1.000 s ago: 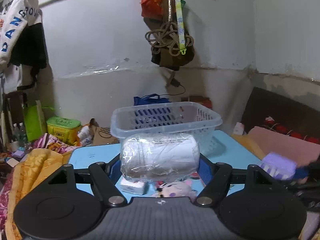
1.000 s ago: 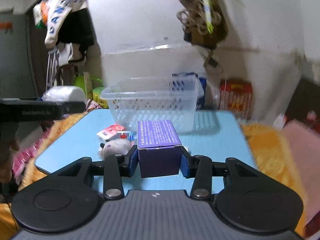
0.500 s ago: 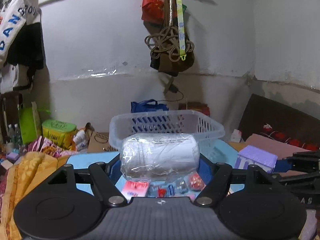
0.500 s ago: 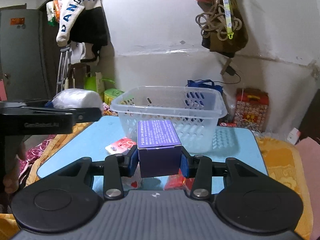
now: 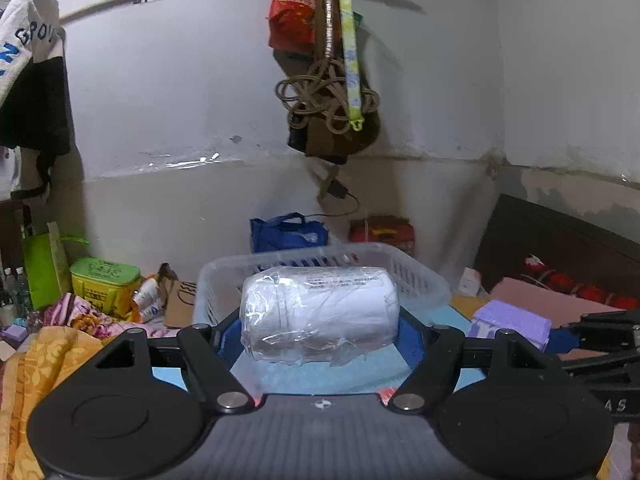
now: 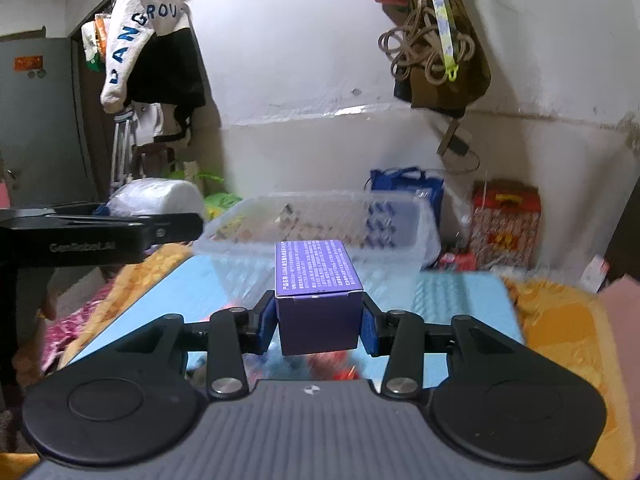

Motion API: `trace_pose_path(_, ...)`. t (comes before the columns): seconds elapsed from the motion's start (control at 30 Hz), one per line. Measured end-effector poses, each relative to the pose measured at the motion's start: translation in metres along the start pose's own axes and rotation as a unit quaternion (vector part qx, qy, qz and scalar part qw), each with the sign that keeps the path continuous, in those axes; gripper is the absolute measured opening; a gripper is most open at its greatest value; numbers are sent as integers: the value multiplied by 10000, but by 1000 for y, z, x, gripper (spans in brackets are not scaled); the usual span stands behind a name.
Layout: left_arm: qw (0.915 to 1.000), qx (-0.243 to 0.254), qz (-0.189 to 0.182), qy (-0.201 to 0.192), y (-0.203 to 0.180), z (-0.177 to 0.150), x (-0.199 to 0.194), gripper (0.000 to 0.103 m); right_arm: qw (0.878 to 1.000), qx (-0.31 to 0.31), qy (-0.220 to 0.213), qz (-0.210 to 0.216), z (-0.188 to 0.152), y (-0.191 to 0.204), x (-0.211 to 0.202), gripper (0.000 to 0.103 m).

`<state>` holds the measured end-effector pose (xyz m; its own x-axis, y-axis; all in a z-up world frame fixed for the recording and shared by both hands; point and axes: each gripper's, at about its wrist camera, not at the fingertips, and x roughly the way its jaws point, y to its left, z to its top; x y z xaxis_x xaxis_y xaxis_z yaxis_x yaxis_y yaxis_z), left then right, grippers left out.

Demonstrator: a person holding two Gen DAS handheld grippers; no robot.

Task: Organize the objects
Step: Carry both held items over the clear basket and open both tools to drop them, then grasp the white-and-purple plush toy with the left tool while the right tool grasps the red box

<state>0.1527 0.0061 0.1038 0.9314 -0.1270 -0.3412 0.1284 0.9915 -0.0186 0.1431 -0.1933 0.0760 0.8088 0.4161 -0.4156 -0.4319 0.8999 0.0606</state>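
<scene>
My left gripper is shut on a white roll wrapped in clear plastic, held above the light blue table just in front of the clear plastic basket. My right gripper is shut on a small purple box, also raised over the table short of the basket. In the right wrist view the left gripper with its roll shows at the left. In the left wrist view the purple box shows at the right.
Small red packets lie blurred on the table under the right gripper. Orange patterned cloth hangs off the table's left side. A blue bag and a red box stand against the wall behind the basket. Bags and rope hang above.
Both grippers have moved forward and slightly up toward the basket, still holding the roll and the purple box. The basket now sits lower and closer in both views; the plush toy has dropped from sight.
</scene>
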Motion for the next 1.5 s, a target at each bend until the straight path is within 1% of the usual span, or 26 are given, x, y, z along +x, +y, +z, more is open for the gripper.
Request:
trace_pose_path(0.07,10000,-77,18,-18,7,12,12,77,9995,-194,-41,-237,15,-1,14,45)
trace_pose_path(0.13,10000,-70,41,27,12,23,29,77,9992,-268,-48,-291,26,-4,29,45)
trace_pose_path(0.2,9999,-113,126,-29,17,31,48,77,9991,-234,-21,-343,37,-10,49,45)
trace_pose_path(0.27,9996,-185,218,78,24,37,71,77,9990,-204,15,-385,46,-16,72,45)
trace_pose_path(0.3,9994,-269,202,119,28,38,81,77,9990,-184,29,-402,48,-19,80,45)
trace_pose_path(0.37,9988,-420,147,227,36,40,101,77,9988,-109,138,-467,51,-25,100,45)
trace_pose_path(0.43,9978,-523,181,371,42,38,117,77,9979,-179,300,-538,53,-28,118,45)
trace_pose_path(0.47,9975,-563,179,383,45,36,123,77,9973,-257,320,-611,55,-27,126,45)
trace_pose_path(0.53,9975,-510,251,410,46,31,135,77,9959,-375,380,-725,58,-26,138,45)
trace_pose_path(0.67,9970,-447,366,517,48,24,156,77,9948,-457,507,-762,57,-24,154,45)
trace_pose_path(0.8,9966,-475,358,573,51,23,169,77,9937,-557,567,-792,53,-20,163,46)
trace_pose_path(0.83,9970,-453,359,520,50,23,169,79,9935,-607,525,-813,55,-19,164,52)
trace_pose_path(0.87,9971,-401,418,485,49,23,169,89,9932,-649,459,-850,54,-18,162,71)
trace_pose_path(0.93,9970,-332,590,376,47,23,167,103,9927,-642,283,-984,57,-18,158,95)
trace_pose_path(0.97,9971,-302,633,308,46,24,166,103,9909,-691,183,-1144,56,-16,152,99)
trace_pose_path(1.03,9965,-369,734,144,46,24,157,103,9900,-759,83,-1182,59,-17,146,101)
trace_pose_path(1.1,9962,-435,749,48,48,25,149,103,9909,-667,49,-1169,60,-19,133,103)
trace_pose_path(1.2,9969,-478,620,-14,46,23,131,103,9944,-348,-164,-984,58,-25,107,103)
trace_pose_path(1.23,9976,-461,516,-8,45,22,126,103,9952,-212,-215,-929,55,-26,99,103)
trace_pose_path(1.3,9987,-353,374,33,40,20,113,103,9966,9,-271,-778,48,-25,83,103)
trace_pose_path(1.37,9990,-314,274,155,37,16,96,103,9970,182,-397,-635,35,-22,64,103)
trace_pose_path(1.43,9991,-357,84,190,35,9,75,103,9977,249,-336,-528,23,-17,51,103)
trace_pose_path(1.5,9988,-462,41,165,36,-4,51,103,9962,414,-399,-653,4,-8,35,103)
